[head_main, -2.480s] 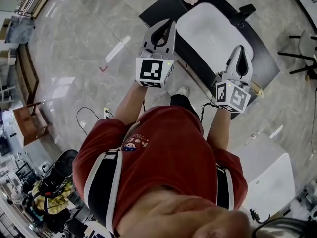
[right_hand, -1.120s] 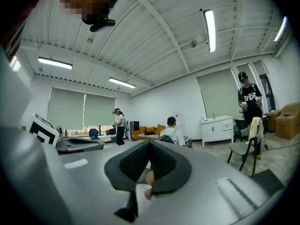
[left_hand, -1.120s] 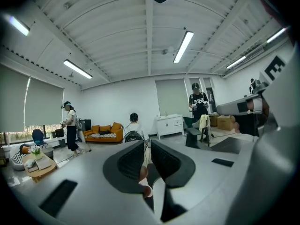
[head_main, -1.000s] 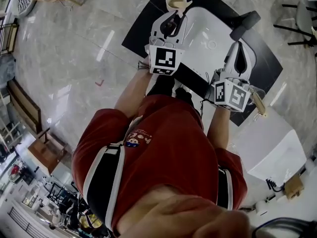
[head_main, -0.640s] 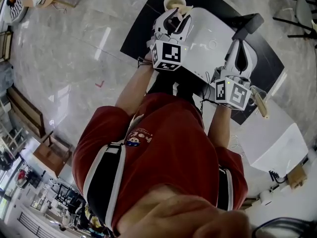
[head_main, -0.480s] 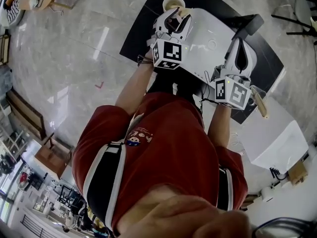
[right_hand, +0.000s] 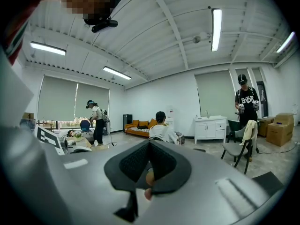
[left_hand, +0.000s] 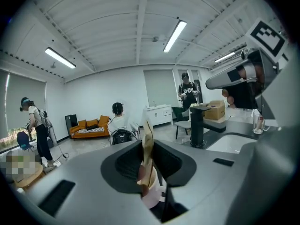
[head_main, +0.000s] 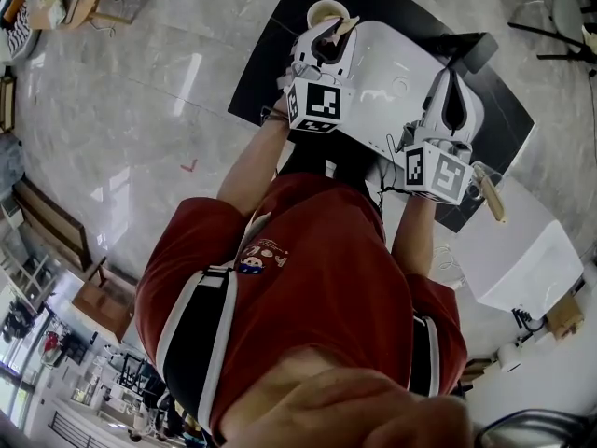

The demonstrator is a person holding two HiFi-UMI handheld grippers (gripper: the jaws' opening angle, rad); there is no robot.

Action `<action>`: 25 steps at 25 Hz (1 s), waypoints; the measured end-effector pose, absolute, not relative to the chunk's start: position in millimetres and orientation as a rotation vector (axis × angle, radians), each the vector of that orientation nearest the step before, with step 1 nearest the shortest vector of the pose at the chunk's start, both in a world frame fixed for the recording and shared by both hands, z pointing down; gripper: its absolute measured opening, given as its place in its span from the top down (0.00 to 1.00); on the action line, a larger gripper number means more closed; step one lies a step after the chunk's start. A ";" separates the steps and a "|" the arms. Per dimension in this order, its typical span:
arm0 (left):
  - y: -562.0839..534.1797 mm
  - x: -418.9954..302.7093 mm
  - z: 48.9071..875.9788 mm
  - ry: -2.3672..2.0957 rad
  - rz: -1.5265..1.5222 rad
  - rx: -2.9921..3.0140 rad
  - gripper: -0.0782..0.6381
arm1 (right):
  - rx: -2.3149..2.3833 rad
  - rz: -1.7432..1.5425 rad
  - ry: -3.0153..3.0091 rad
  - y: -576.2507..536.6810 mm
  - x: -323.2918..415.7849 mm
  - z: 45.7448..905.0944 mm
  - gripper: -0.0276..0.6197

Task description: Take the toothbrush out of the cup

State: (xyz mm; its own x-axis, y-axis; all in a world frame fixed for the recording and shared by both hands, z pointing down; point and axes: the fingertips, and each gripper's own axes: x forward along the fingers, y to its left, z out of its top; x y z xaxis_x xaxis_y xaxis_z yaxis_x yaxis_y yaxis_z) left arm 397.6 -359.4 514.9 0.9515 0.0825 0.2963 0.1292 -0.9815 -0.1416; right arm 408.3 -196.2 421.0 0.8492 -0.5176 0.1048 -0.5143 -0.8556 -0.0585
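A person in a red shirt stands at a black bench (head_main: 266,49) with a handheld tool in each hand, seen from overhead. The left tool (head_main: 330,30) reaches to a round cream cup (head_main: 320,11) at the bench's far corner, just beside a white oval basin (head_main: 396,73). In the left gripper view, the left tool (left_hand: 146,150) is pinching the flat, pale beige, wood-like toothbrush (left_hand: 147,142) partway up its handle. The upper end stands above the jaws and the lower end is in the cup (left_hand: 153,195) below.

The toothbrush looks light, thin and stiff, and probably smooth enough to swivel or slip in a loose pinch. Mid-handle on the flat faces seems the surest hold. The cup also looks light, so it may tip or lift if the brush drags on its rim; a straight upward pull seems safest.

The right tool (head_main: 451,84) hovers over the basin's near end, its jaws pressed together on nothing clear in the right gripper view (right_hand: 149,159). A black tap (head_main: 469,50) stands beyond the basin, well clear of the cup. A beige stick-like object (head_main: 492,200) lies near the right tool; what it is cannot be told.
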 end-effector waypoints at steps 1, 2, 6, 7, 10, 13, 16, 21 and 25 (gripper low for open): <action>-362.1 398.2 514.6 -0.158 -0.430 -2.951 0.79 | -2.994 -0.182 0.835 -198.4 408.8 422.2 0.94; -364.2 399.0 513.5 -0.156 -0.421 -2.959 0.79 | -2.994 -0.182 0.833 -200.0 409.4 423.2 0.94; -366.5 400.7 499.4 -0.164 -0.369 -2.983 0.79 | -2.994 -0.161 0.821 -201.1 408.5 419.8 0.94; -366.8 401.2 493.9 -0.168 -0.353 -2.987 0.79 | -2.993 -0.150 0.818 -201.4 408.2 416.8 0.94; -367.0 402.8 475.7 -0.178 -0.299 -2.994 0.79 | -2.995 -0.116 0.809 -201.7 407.0 406.9 0.94; -365.7 404.8 459.1 -0.187 -0.250 -2.995 0.79 | -3.001 -0.081 0.791 -199.1 405.9 397.4 0.94; -361.8 406.4 443.3 -0.206 -0.207 -2.984 0.79 | -3.005 -0.046 0.759 -192.7 403.1 388.2 0.94; -355.4 402.5 420.0 -0.243 -0.126 -2.992 0.79 | -3.005 -0.001 0.712 -182.7 394.7 375.8 0.94; -345.8 400.5 407.6 -0.287 -0.074 -2.994 0.79 | -3.010 0.029 0.673 -174.0 387.7 368.1 0.94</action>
State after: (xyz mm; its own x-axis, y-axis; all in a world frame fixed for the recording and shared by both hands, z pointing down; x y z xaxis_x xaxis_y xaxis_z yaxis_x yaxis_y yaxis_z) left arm 400.5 -345.8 407.6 0.9807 0.1856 0.0615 0.1921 -0.9730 -0.1276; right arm 387.7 -174.0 368.1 0.9046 -0.4252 -0.0305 -0.4263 -0.9031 -0.0519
